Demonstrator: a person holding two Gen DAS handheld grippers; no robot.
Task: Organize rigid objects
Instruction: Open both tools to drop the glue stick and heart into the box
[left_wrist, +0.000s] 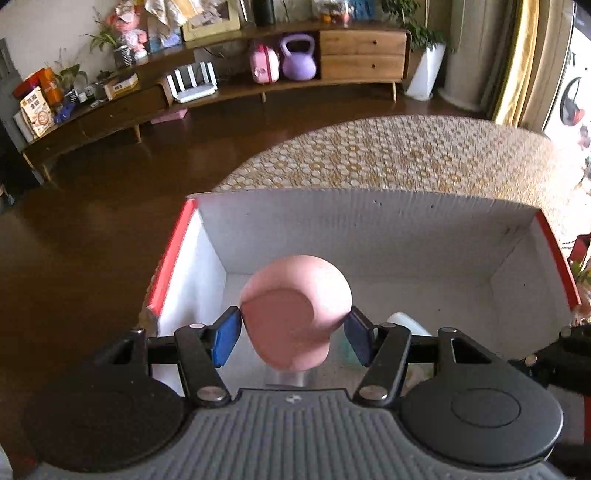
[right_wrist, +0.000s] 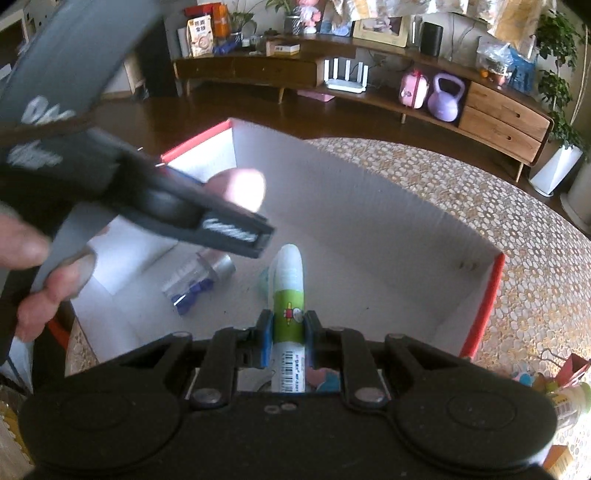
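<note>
Left gripper (left_wrist: 293, 334): nearest your left camera, its blue-padded jaws are clenched on either side of a pink rounded object (left_wrist: 295, 310), which you hold over the near left part of the box.
Pink object: smooth, bulbous, with a flat face turned toward the lens; what it is exactly cannot be told.
Box (left_wrist: 369, 229): open-topped white cardboard with red edges, standing on a worktop (left_wrist: 388, 155) covered in a honeycomb-patterned cloth.
Box contents, left side: a clear item with blue parts (right_wrist: 192, 288) and a silvery cylinder (right_wrist: 221, 266) lie on the floor of the box, close together.
Your left hand (right_wrist: 33, 273): in the right camera its fingers show at the left edge, wrapped round the left tool's handle above the box.
Right gripper (right_wrist: 288, 339): its jaws grip a slim white tube with a green label (right_wrist: 290, 295), pointing forward and down into the middle of the box.
Step in hand: by my judgement, you are lowering both items into the box at once, neither yet let go.
Next move: bring each item down close to the box floor, choose bare cardboard away from the clear item and the cylinder, then release each grip and lift straight out.
Right of the box: small colourful items (right_wrist: 565, 398) wait on the worktop, probably next.
</note>
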